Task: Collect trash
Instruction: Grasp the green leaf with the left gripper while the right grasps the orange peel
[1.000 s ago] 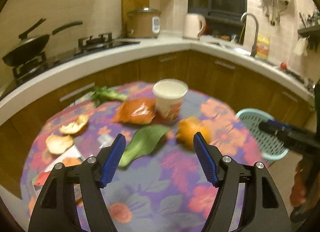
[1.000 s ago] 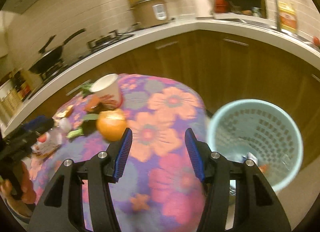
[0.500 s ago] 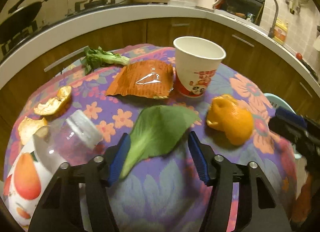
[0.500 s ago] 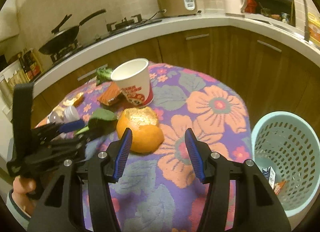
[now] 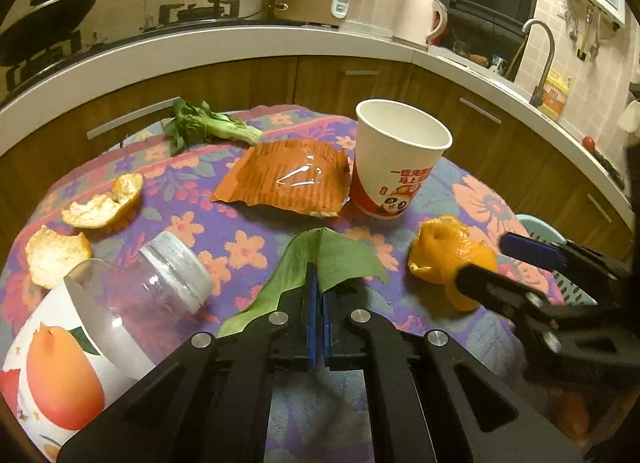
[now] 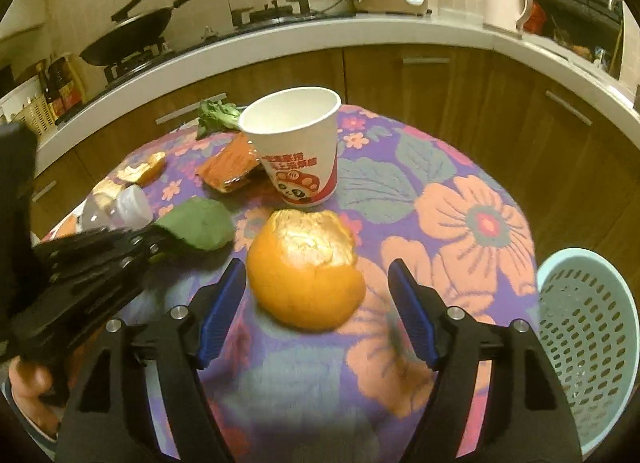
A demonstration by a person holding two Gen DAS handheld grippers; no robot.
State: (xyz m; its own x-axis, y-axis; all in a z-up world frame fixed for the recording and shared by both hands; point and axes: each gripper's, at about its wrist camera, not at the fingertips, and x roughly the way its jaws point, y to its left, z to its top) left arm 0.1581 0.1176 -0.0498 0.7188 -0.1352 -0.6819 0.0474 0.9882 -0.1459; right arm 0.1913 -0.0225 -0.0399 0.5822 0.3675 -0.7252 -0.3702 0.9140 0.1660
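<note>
The left gripper (image 5: 318, 283) has its blue pads pressed together on the near edge of the green leaf (image 5: 332, 259), which lies on the flowered tablecloth (image 6: 460, 199). The right gripper (image 6: 316, 295) has its jaws opening; the orange peel (image 6: 306, 271) sits between the fingers, with neither pad touching it. The paper cup (image 6: 296, 143) stands just beyond the peel. The perforated teal basket (image 6: 588, 343) stands off the table's right edge.

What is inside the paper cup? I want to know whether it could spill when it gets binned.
The paper cup stands upright. Both views show only its clean white upper inner wall; its near wall hides the bottom, so any dregs cannot be ruled out.
</note>
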